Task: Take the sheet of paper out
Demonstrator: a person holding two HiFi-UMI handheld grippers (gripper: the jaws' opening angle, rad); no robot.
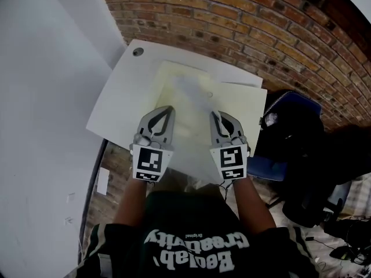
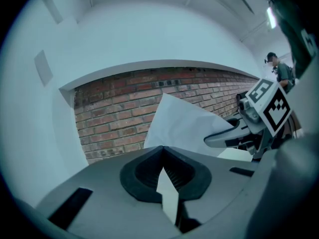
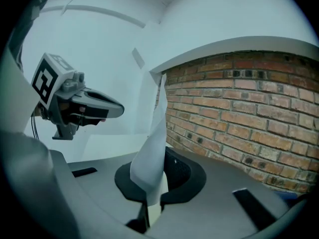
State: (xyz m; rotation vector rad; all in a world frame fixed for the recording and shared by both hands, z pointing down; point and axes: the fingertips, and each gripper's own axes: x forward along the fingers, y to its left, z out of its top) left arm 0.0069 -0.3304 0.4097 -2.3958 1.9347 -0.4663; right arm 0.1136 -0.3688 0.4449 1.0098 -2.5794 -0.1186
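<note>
Brick wall (image 1: 261,16) behind white table (image 1: 124,91); left gripper (image 1: 167,111), right gripper (image 1: 217,116) each clamped on sheet of paper (image 1: 191,138).

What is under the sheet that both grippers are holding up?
Below the sheet lies a cream cover, perhaps a folder, on the white table. Only the cover's far and right parts show; the sheet hides its middle and near part.

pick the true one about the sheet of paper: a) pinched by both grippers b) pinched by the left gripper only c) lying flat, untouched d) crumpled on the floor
A: the left gripper and the right gripper each have their jaws closed on an edge of the sheet of paper.
</note>
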